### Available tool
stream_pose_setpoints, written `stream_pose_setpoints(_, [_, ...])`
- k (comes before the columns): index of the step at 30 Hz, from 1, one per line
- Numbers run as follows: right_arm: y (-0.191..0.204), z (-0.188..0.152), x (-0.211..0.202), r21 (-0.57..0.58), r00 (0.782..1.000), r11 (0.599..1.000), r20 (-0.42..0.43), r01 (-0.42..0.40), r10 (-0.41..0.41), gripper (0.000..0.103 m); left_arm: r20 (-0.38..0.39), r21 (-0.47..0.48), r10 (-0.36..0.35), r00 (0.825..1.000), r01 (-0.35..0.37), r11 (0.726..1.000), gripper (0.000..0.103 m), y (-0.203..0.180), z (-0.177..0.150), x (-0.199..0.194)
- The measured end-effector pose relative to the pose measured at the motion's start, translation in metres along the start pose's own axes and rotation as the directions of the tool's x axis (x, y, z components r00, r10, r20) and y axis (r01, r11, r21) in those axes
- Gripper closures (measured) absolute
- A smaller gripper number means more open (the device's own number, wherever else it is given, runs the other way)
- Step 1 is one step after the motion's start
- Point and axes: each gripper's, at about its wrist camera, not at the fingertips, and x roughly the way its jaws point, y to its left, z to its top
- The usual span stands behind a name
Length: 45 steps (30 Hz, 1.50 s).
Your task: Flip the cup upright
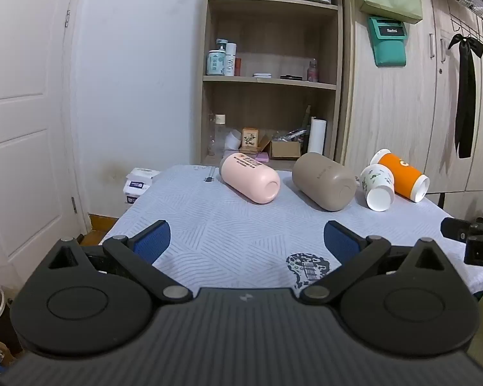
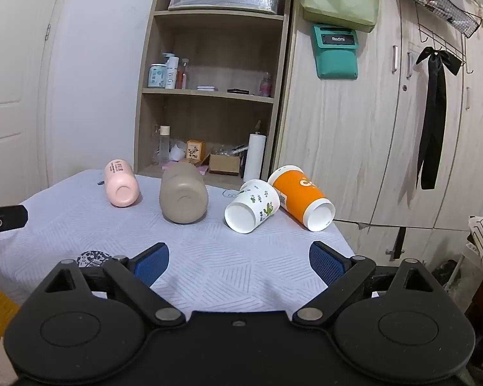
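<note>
Four cups lie on their sides in a row, bases toward the cameras: a pink cup, a taupe cup, a white patterned cup touching an orange cup.

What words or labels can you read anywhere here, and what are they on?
"Redmi": teal box on the cabinet.
"WIG": white bottle on the shelf.
Orange cup: white letters, cut off.
Pink cup: dark print, too small.
Cactus cup: green letters, unreadable.
Tan cup: faint print, unreadable.
</note>
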Motion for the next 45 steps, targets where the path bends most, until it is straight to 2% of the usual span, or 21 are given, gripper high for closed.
stream_pose_setpoints(45, [0.003,-0.003,0.0053,-0.014,1.0,1.0,-0.003,-0.001,0.001,0.007,-0.01,0.001,-0.03,0.999,0.03,1.0,0.0,-0.0019,0.0014,-0.0044])
